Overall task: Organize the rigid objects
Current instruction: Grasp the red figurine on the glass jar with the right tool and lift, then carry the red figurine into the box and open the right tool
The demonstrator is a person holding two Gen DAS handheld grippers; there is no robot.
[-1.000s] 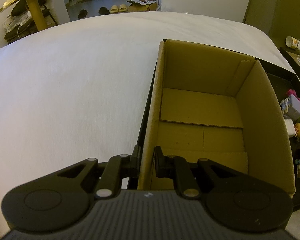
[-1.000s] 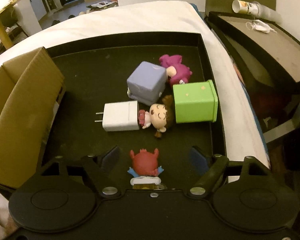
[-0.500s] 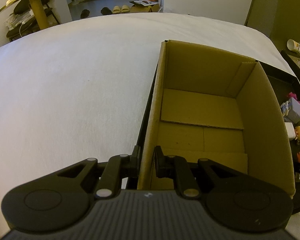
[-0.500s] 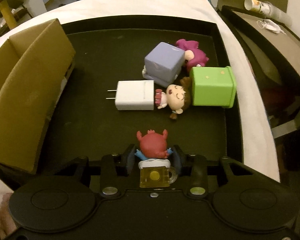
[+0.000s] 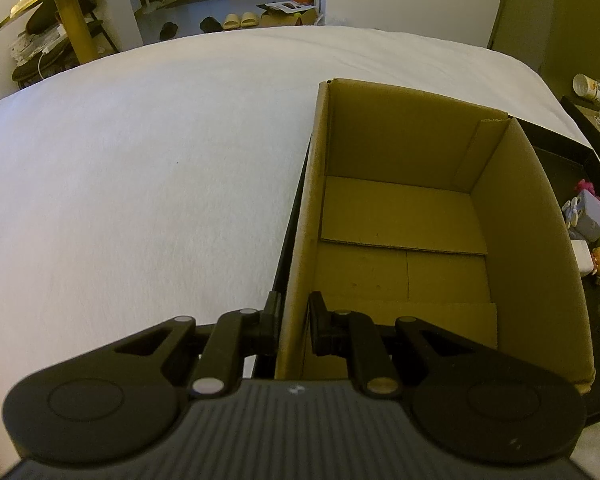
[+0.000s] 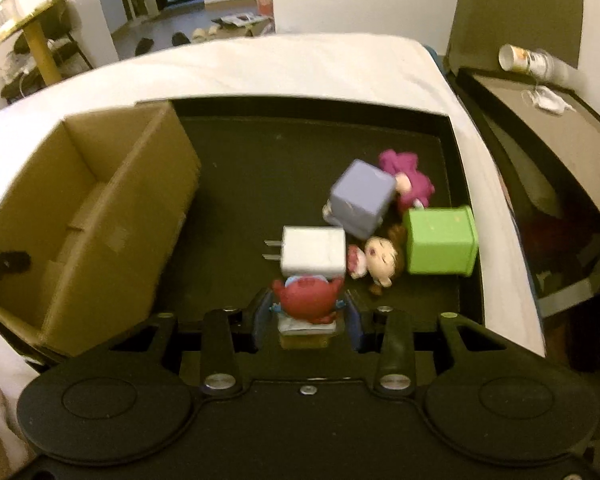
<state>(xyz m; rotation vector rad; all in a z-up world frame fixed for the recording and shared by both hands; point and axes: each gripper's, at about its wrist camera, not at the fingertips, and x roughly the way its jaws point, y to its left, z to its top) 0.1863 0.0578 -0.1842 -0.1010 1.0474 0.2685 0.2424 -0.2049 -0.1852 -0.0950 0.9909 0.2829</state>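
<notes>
My left gripper (image 5: 294, 316) is shut on the near left wall of the open cardboard box (image 5: 400, 240), which is empty inside. My right gripper (image 6: 308, 312) is shut on a red-haired figurine (image 6: 306, 294) and holds it above the black tray (image 6: 260, 152). On the tray lie a white charger (image 6: 314, 256), a purple cube (image 6: 360, 204), a green cube (image 6: 440, 246), a brown-haired doll (image 6: 380, 258) and a magenta doll (image 6: 406, 178). The box (image 6: 84, 216) stands at the tray's left.
The tray and box rest on a white bed (image 5: 140, 180). A dark side table (image 6: 552, 128) with a tipped paper cup (image 6: 524, 60) stands at the right. A gold table (image 5: 60, 8) and slippers are on the floor beyond the bed.
My right gripper closed on the red-haired figurine and has lifted it off the tray, rising and drawing back. My left gripper stays shut on the box wall.
</notes>
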